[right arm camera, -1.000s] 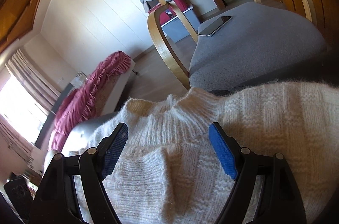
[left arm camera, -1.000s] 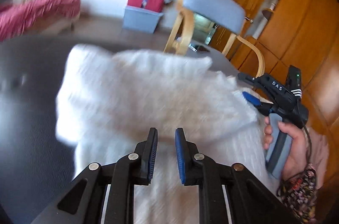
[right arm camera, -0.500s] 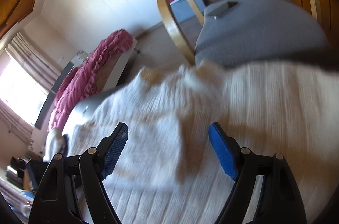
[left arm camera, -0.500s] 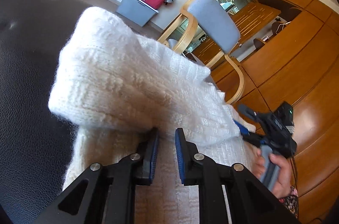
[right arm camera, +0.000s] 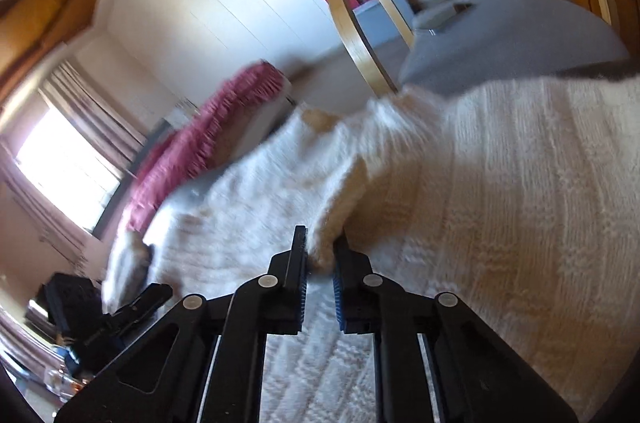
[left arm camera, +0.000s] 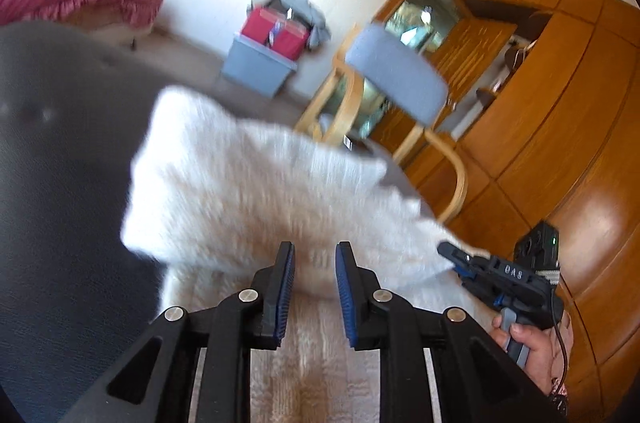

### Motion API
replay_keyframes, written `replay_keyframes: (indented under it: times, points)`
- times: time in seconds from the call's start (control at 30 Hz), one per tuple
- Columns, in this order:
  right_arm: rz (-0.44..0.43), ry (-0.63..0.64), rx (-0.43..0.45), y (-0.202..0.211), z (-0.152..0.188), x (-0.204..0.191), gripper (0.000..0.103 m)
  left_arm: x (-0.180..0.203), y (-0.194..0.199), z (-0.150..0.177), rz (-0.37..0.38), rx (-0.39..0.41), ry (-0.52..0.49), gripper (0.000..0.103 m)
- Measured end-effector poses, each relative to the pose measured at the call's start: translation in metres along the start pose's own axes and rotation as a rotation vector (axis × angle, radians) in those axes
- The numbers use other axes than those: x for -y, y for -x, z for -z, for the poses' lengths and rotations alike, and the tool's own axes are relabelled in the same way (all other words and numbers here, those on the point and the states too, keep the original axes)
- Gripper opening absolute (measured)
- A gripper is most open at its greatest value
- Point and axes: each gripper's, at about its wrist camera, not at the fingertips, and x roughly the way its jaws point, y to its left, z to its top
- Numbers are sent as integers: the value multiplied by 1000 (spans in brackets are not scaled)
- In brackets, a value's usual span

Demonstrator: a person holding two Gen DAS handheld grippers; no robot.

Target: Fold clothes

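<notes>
Right gripper (right arm camera: 320, 263) has just closed, pinching a raised fold of the white knitted sweater (right arm camera: 500, 191). Left gripper (left arm camera: 315, 273) has just widened, jaws apart over the sweater, which lies on a dark couch (left arm camera: 60, 183).

Support: a black, leather-like padded surface (left arm camera: 60, 183), dimpled at two spots toward its far left, with a rounded far edge. Lying directly on it was one white knitted sweater (left arm camera: 248, 191), spread across the right-hand part and reaching the far edge on that side, its upper portion folded back over the lower layer so that a doubled fold stood toward the middle. The left part of the surface showed as bare black upholstery.
</notes>
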Motion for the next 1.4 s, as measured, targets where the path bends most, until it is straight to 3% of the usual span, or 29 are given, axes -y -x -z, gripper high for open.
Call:
replay_keyframes:
  times: [0.1, 0.2, 0.27, 0.4, 0.5, 0.63, 0.8, 0.97, 1.17, 1.23, 1.27, 1.3, 1.4]
  points:
    - [-46, 4, 31, 5, -1, 0, 11, 7, 16, -6, -111, 6, -81, 20]
    - [-83, -28, 75, 13, -2, 6, 9, 20, 19, -1, -249, -100, -228, 20]
    - [-103, -52, 105, 18, -5, 11, 9, 24, 12, 8, -279, -197, -281, 20]
    - [-122, -76, 130, 21, -8, 13, 9, 31, -15, 15, -296, -328, -285, 20]
    - [-131, -80, 156, 27, -9, 13, 9, 33, -37, 7, -373, -351, -278, 20]
    - [-135, -110, 193, 34, -9, 19, 9, 24, -54, -11, -513, -300, -289, 20]
    - [-116, -160, 219, 38, -10, 27, 9, 3, -53, -13, -514, -210, -248, 20]
    - [-5, -208, 281, 50, -12, 37, 9, -16, -47, -14, -487, -155, -154, 20]
    - [-22, -243, 175, 34, -16, 44, 13, -61, -24, -23, -214, -94, 98, 20]
    - [-11, -211, 132, 29, -18, 36, 28, -67, -23, -24, -185, -83, 127, 20]
    - [0, -197, 115, 26, -18, 32, 51, -67, -23, -25, -181, -80, 126, 20]
    - [21, -183, 99, 24, -18, 28, 67, -65, -24, -26, -184, -79, 116, 20]
    - [59, -111, 57, 16, -18, 14, 67, -51, -28, -24, -186, -84, 49, 21]
